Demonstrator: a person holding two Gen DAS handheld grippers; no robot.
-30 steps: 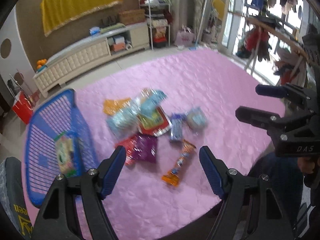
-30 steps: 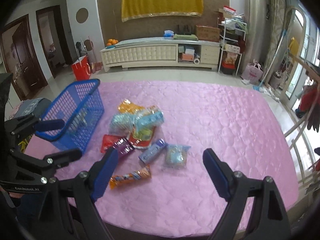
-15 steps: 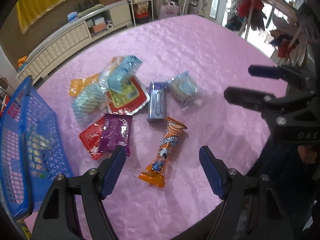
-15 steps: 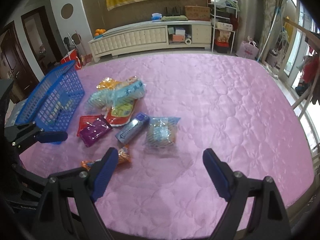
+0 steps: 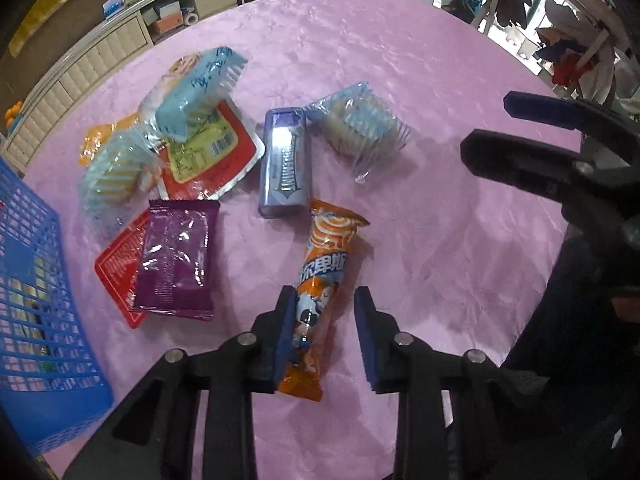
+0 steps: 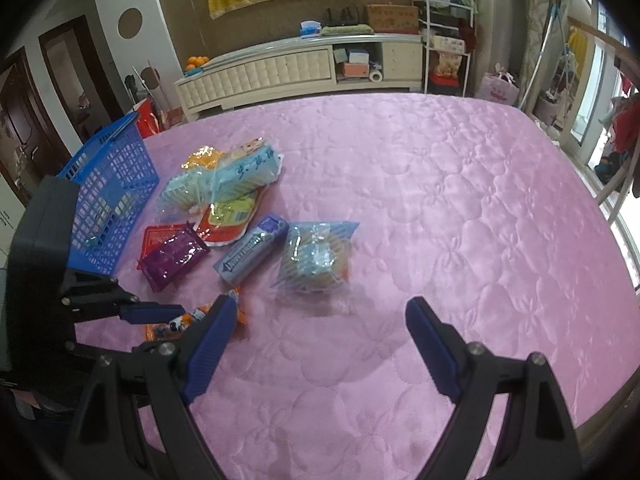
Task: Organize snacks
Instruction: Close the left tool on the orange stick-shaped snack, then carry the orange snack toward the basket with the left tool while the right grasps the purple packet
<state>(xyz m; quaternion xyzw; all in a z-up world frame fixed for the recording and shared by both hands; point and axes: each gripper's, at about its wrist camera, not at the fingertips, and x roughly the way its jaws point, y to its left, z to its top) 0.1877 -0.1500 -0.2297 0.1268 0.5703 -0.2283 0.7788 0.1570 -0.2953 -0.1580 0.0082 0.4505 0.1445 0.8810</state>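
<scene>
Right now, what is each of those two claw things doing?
Left gripper: jaws just closing around the orange snack stick, right pad not yet touching.
Right gripper: open, empty.

A blue basket [image 5: 36,320] runs off the left edge of the left wrist view, its contents unreadable through the mesh. In the right wrist view, gripper fingers [image 6: 208,340] cover most of the orange snack packet [image 6: 240,312] at lower left.

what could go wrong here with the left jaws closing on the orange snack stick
1. The left gripper has just been closing around the orange stick near its lower end, with a gap on one side; it may pinch off-centre and the long pack droop or slip.
2. The purple packet lies close beside it and could be nudged.
</scene>
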